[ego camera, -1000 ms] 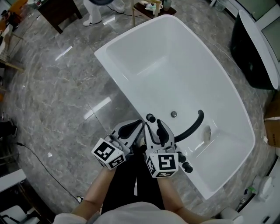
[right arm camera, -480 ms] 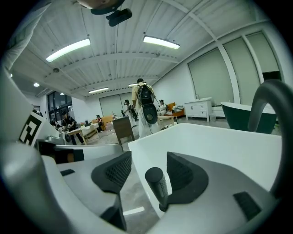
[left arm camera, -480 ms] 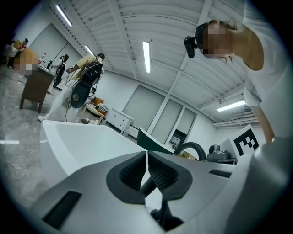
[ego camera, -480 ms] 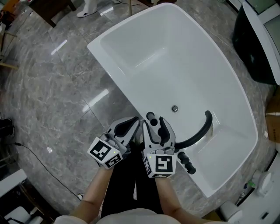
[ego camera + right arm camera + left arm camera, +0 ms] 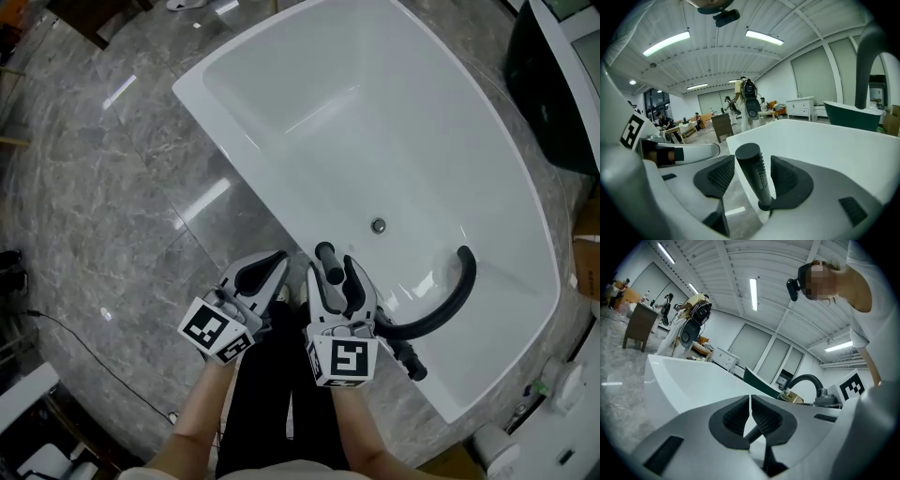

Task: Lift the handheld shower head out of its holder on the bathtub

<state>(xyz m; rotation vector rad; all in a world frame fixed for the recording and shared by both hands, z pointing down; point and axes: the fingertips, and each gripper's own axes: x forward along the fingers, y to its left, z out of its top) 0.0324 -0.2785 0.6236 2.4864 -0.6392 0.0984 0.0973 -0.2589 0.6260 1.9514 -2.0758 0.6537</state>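
- Grey marble floor [image 5: 112,206] fills the left of the head view, with a black cable lying on it at the lower left.
- White bathtub [image 5: 253,150] runs diagonally across the head view; its drain [image 5: 378,226] sits in the basin floor.
- Left gripper [image 5: 279,261] [image 5: 750,404] is beside the tub's near rim, just left of the right gripper. Its jaws are closed tip to tip with nothing between them.
- Right gripper [image 5: 330,269] [image 5: 753,175] is at the near rim. Its jaws have just been opening and now stand wide apart.
- Handheld shower head [image 5: 325,253] [image 5: 751,161], a black ribbed stick, stands upright in its holder on the rim. It is between the right gripper's pads, with a gap on each side.
- Black curved faucet spout [image 5: 457,300] arches over the basin to the right, apart from both grippers.
- A dark tub [image 5: 553,84] stands at the far right edge.
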